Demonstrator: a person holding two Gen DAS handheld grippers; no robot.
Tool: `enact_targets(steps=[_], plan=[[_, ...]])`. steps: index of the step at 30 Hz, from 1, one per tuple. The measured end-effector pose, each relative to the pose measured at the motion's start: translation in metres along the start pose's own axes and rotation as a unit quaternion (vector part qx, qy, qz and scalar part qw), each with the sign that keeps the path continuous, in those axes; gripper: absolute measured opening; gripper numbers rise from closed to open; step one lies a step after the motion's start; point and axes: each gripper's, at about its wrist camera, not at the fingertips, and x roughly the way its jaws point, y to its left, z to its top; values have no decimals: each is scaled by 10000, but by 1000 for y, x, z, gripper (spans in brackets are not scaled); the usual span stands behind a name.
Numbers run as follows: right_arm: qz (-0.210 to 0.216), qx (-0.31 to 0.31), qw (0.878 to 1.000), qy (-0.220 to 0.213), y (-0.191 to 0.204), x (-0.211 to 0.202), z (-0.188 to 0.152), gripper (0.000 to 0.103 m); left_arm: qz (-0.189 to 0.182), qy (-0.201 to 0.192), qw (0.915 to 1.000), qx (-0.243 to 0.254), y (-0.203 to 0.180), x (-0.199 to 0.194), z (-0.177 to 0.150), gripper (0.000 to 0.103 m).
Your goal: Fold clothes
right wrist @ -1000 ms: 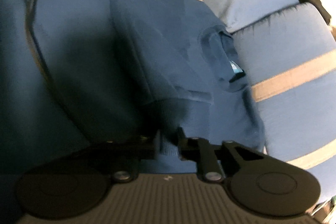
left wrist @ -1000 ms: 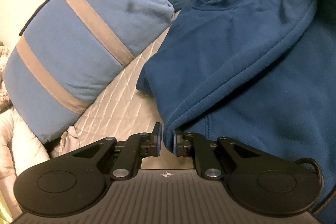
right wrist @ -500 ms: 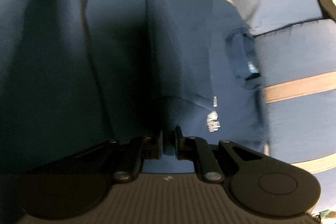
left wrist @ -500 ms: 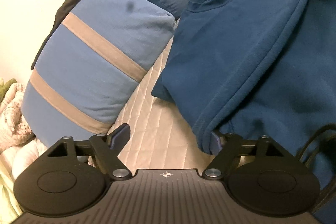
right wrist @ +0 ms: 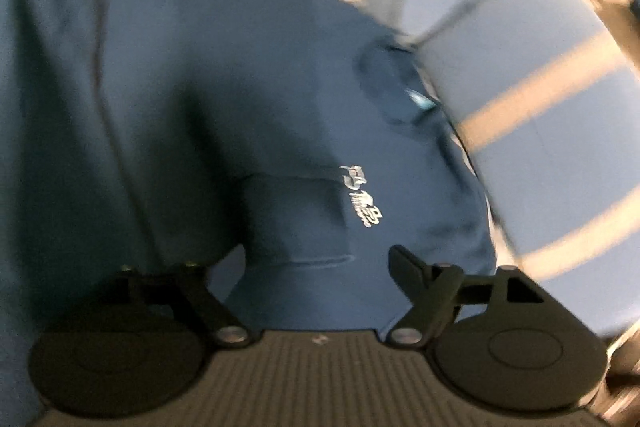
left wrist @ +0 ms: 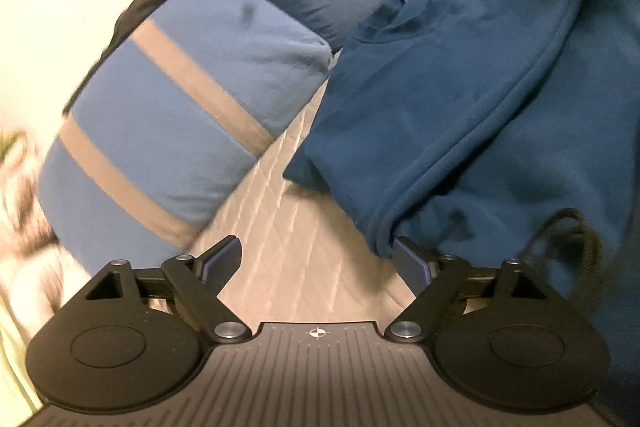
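A dark blue sweatshirt (left wrist: 460, 99) lies on the pale quilted bed cover (left wrist: 296, 251), folded over itself with its collar toward the pillows. My left gripper (left wrist: 318, 259) is open; its right finger touches the sweatshirt's folded edge and the left finger hangs over bare quilt. In the right wrist view the same sweatshirt (right wrist: 240, 107) fills the frame, with a small white logo (right wrist: 362, 197) and a ribbed cuff (right wrist: 296, 219) lying between the fingers. My right gripper (right wrist: 320, 259) is open just above that cuff.
Two blue pillows with grey stripes (left wrist: 180, 115) (right wrist: 540, 115) lie against the sweatshirt's collar side. A black cord (left wrist: 576, 227) loops by the left gripper's right finger. White and patterned bedding (left wrist: 24, 211) is at far left, blurred.
Both grippers opened and let go of the sweatshirt: the left one first, then the right one released the cuff. The sweatshirt now lies flat and both views have shifted.
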Motion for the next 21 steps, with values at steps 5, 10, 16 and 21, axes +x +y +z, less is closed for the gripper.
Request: enact_targets(steps=[5, 10, 16, 21], plan=[[259, 1881, 9815, -258, -47, 8, -18, 84, -117, 197, 9966, -797, 30, -25, -8, 83], [446, 3212, 9448, -457, -74, 36, -28, 75, -232, 137, 9849, -1711, 60, -55, -9, 83], [185, 3062, 9518, -72, -59, 73, -22, 76, -602, -46, 9639, -2594, 85, -81, 4, 83], [-408, 2806, 9586, 266, -48, 71, -9, 86, -854, -215, 9485, -3044, 101, -90, 26, 83]])
